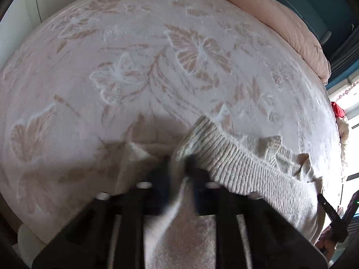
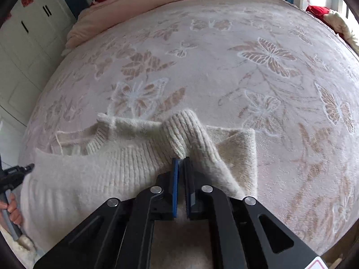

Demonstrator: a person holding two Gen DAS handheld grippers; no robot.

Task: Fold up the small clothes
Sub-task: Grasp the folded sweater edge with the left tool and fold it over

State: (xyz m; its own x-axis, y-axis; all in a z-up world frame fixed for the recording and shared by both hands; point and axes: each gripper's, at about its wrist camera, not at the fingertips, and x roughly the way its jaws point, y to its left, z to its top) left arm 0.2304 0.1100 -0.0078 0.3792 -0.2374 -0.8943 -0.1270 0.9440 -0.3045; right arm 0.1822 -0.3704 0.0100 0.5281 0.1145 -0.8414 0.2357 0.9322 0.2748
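A small cream knitted sweater (image 1: 246, 165) with a ribbed hem lies on a pink bedspread with butterfly patterns (image 1: 134, 67). My left gripper (image 1: 177, 163) is shut on the ribbed edge at one corner; the view is blurred there. In the right wrist view the same sweater (image 2: 116, 157) spreads to the left, and my right gripper (image 2: 181, 160) is shut on its ribbed hem, bunching the knit above the blue pads (image 2: 175, 179). Both grippers hold the edge just above the bedspread (image 2: 269, 89). The other gripper shows at each view's edge (image 1: 332, 213) (image 2: 13, 174).
A rolled pink duvet (image 2: 157, 4) lies along the far side of the bed. White cabinet doors (image 2: 27, 44) stand at the left. Red fabric (image 2: 318, 9) sits at the far right corner, near a window.
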